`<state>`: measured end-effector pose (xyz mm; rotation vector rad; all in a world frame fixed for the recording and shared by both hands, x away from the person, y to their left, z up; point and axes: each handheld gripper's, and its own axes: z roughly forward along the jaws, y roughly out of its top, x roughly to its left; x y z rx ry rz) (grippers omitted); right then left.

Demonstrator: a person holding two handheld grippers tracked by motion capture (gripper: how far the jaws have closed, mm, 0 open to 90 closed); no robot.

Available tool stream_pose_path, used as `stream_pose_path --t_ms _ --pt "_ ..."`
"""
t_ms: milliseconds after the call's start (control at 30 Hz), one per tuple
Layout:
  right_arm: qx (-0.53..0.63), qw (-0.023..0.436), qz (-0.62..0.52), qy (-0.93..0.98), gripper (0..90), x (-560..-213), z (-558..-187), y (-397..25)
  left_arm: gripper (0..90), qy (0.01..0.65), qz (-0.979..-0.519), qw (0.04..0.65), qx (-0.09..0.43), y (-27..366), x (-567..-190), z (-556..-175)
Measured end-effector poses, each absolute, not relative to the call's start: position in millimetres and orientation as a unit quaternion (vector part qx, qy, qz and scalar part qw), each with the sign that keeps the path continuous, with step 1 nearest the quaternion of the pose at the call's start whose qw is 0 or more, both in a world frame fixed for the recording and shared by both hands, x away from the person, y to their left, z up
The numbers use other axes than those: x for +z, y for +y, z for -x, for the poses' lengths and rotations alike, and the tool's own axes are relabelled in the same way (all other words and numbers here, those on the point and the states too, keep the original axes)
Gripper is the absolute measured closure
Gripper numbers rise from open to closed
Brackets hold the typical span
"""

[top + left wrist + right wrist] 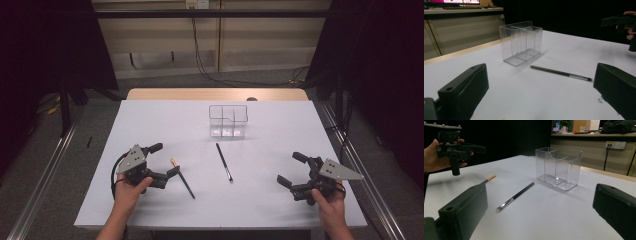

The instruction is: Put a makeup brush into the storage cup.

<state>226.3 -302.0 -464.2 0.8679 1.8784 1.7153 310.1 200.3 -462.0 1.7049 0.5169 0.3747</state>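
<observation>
In the high view, the left gripper point(166, 162) sits at the lower left of the white tabletop point(270, 200), held in a hand point(129, 192) that enters from the bottom edge. Its jaws are spread wide and empty. Just beside its lower jaw, a little right of it in the frame, lies a dark pencil-like brush with an orange end point(182, 177), slanting down to the right; whether the jaw touches it cannot be told. In the right gripper view the same orange end point(489, 179) shows at the left, partly behind the near jaw.

The right gripper point(291, 169) is at the lower right of the high view, also held in a hand point(330, 200), its jaws spread apart with nothing between them. In both gripper views the two black jaws stand far apart at the bottom corners of the frame, over bare tabletop.

Near the middle of the high view a thin black makeup brush point(224, 161) lies flat, well apart from both grippers, its bristle tip toward the bottom of the frame. It also shows in the left gripper view point(560, 72) and in the right gripper view point(516, 195).

Above it in the high view, at the upper centre, stands a clear plastic organizer point(228, 121) with inner dividers, upright and empty point(521, 42) point(559, 167).
</observation>
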Motion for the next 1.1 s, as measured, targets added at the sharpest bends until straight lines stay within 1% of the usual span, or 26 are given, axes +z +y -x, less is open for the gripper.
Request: stream_pose_path --t_ms 300,533,667,900,1000,1100 --pt "0.622 0.224 -0.315 0.68 0.0 -464 -227 -302 0.0 0.238 -0.748 0.598 0.161 189 -461 -320" --pt "0.622 0.226 -0.316 0.68 0.0 -464 -227 -304 0.0 0.255 -0.767 0.568 0.152 182 -460 -326" --pt "0.621 0.226 -0.316 0.681 0.0 -464 -227 -303 0.0 0.264 -0.795 0.524 0.154 177 -461 -329" --pt "0.62 0.224 -0.316 0.683 0.0 -464 -227 -303 0.0 0.296 -0.824 0.467 0.126 168 -459 -336" --pt "0.62 0.223 -0.316 0.683 0.0 -464 -227 -303 0.0 0.309 -0.841 0.428 0.118 165 -457 -339" --pt "0.62 0.223 -0.316 0.683 0.0 -464 -228 -303 0.0 0.308 -0.857 0.397 0.117 163 -454 -340"
